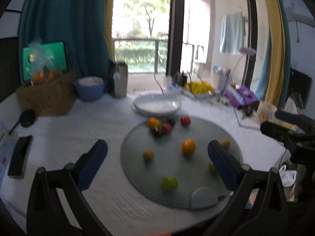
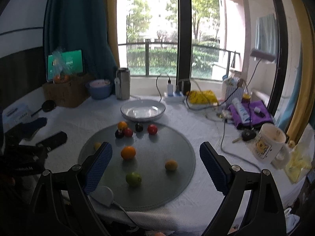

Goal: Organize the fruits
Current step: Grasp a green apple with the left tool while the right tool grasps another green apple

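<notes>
We see the left hand-held gripper [image 1: 157, 153] as two black angular arms, each tipped with a blue pad and fastened by round silver screws. We find the right hand-held gripper [image 2: 155, 157] built alike, its blue pads [image 2: 211, 163] bearing a fine cross-hatched texture. White lettering marks one black housing.

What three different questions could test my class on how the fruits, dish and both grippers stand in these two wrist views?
1. True or false: the shallow white ceramic dish already holds fruit.
2. Which fruit lies nearest the open right gripper: A) green lime, B) red tomato?
3. What do the fruits rest on?

Key: 1. False, it holds no fruit. 2. A. 3. The round grey glass turntable; the left gripper is open too.
</notes>
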A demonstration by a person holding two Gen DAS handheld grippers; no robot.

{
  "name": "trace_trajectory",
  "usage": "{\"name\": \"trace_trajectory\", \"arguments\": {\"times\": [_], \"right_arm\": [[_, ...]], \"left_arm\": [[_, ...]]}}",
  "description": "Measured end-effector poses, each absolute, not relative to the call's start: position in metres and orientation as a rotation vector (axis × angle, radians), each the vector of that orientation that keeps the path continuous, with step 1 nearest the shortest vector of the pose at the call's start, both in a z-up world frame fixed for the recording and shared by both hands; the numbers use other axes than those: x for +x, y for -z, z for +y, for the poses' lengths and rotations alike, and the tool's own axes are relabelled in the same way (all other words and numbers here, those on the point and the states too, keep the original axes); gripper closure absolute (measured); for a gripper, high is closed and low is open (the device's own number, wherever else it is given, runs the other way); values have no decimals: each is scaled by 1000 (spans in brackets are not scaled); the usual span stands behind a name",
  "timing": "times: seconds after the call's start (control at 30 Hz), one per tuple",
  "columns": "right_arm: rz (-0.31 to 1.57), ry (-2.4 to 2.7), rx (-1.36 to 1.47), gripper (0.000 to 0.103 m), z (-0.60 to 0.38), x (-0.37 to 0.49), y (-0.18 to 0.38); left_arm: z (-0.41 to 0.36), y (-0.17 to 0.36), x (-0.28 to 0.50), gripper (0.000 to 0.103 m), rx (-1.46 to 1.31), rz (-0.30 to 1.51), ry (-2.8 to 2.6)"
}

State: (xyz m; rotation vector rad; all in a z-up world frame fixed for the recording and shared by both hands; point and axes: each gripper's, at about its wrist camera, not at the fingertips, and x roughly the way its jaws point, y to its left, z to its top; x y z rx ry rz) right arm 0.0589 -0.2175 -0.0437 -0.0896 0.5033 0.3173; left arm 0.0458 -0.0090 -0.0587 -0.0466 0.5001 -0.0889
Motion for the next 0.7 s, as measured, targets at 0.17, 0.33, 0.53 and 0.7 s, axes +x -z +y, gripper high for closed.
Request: {"name": "trace_trajectory", "arguments": {"times": [0.17,0.33,0.53,0.7], "right_arm": [[604,-340,-78,11,-211,75,68],[706,-382,-77,13,-203,90,96],[790,-412,-95,22,-191,105,122],[829,-437,-107,25,-184,110,132]], "left_arm": [[-18,87,62,1,-20,611,121],[-26,115,76,1,1,715,164],[-30,133,86,12,22,779,206],[-33,145,93,29,36,835,214]]}}
